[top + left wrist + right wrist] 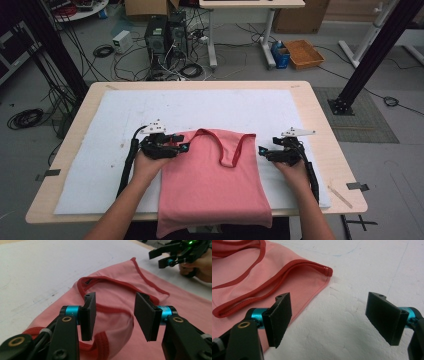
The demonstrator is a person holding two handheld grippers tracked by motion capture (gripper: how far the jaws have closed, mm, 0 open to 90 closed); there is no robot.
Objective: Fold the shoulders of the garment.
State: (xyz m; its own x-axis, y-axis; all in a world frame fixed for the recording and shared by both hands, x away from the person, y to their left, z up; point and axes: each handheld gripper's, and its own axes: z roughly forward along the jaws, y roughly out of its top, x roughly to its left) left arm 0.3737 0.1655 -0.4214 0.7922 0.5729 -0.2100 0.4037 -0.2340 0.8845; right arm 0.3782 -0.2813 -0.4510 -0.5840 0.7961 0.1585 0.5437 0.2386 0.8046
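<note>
Pink garment, high view: a tank top (212,182) lies flat on the white foam sheet (120,125) that covers the surface (320,125), its hem hanging over the near edge and its red-trimmed straps pointing away from me.
Left tool, high view: I have my left tool (181,148) at the top left corner of the top, by the shoulder strap.
Right tool, high view: my right tool (262,151) sits just off the top right corner, over the foam.
Left gripper view: the jaws stand partly spread over the cloth, with a red strap (110,281) looping beyond them; nothing is pinched, the pads press on no fabric.
Far corner, left gripper view: my other hand (200,265) waits across the garment with its tool.
Right gripper view: the jaws are spread wide; the strap end (325,271) lies ahead and left of them, and the right-hand jaw hangs over bare foam.
Step in hand, my judgement: taking hold of both shoulders to fold or lift the top.
How to do it well: I would lower each tool onto its strap seam, catch both layers, close both together, and lift evenly so the cloth stays flat.
</note>
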